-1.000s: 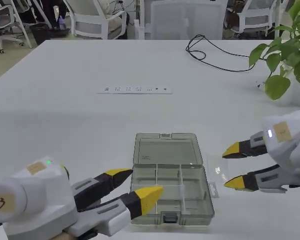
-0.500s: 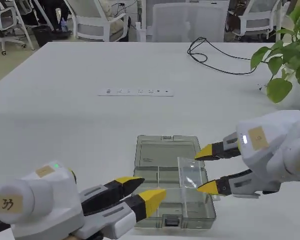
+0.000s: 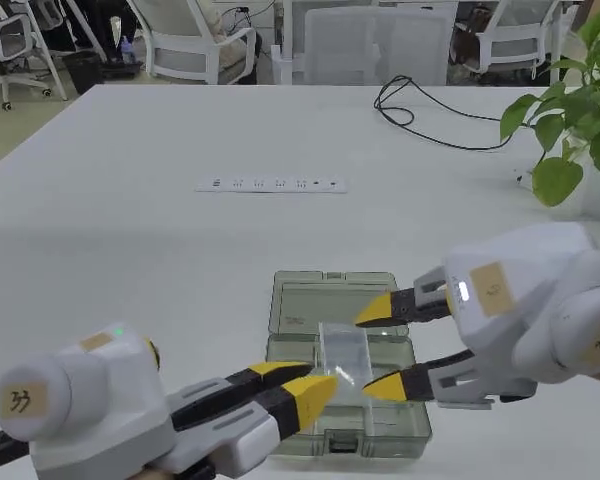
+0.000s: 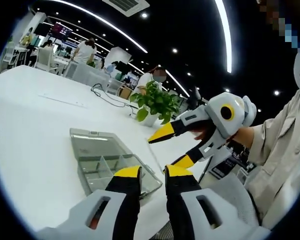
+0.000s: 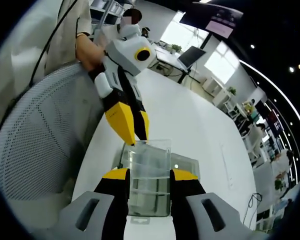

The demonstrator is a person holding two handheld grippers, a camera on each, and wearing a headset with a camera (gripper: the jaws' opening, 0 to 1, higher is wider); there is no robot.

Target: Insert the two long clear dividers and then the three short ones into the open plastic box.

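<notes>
The open grey clear plastic box (image 3: pixel 390 425) sits at the table's near edge, its lid (image 3: pixel 330 297) laid flat behind it. Clear dividers stand inside it. My right gripper (image 3: pixel 378 348) hovers over the box's middle, shut on a short clear divider (image 3: pixel 345 358), which I also see upright between its jaws (image 5: pixel 149 175) above the box (image 5: pixel 188 164). My left gripper (image 3: pixel 296 383) hangs at the box's left front corner. Its jaws stand a narrow gap apart with nothing between them (image 4: pixel 146 172). From there the box (image 4: pixel 97 160) lies ahead and the right gripper (image 4: pixel 172 147) floats above it.
A potted plant (image 3: pixel 570 110) stands at the right edge of the white table (image 3: pixel 130 220), with a black cable (image 3: pixel 430 110) behind it. A thin strip with small marks (image 3: pixel 270 183) lies mid-table. Office chairs (image 3: pixel 195 35) line the far side.
My right gripper has lifted the short divider from the table right of the box and carried it left over the box. The left gripper has edged right, its jaws drawn closer together.
</notes>
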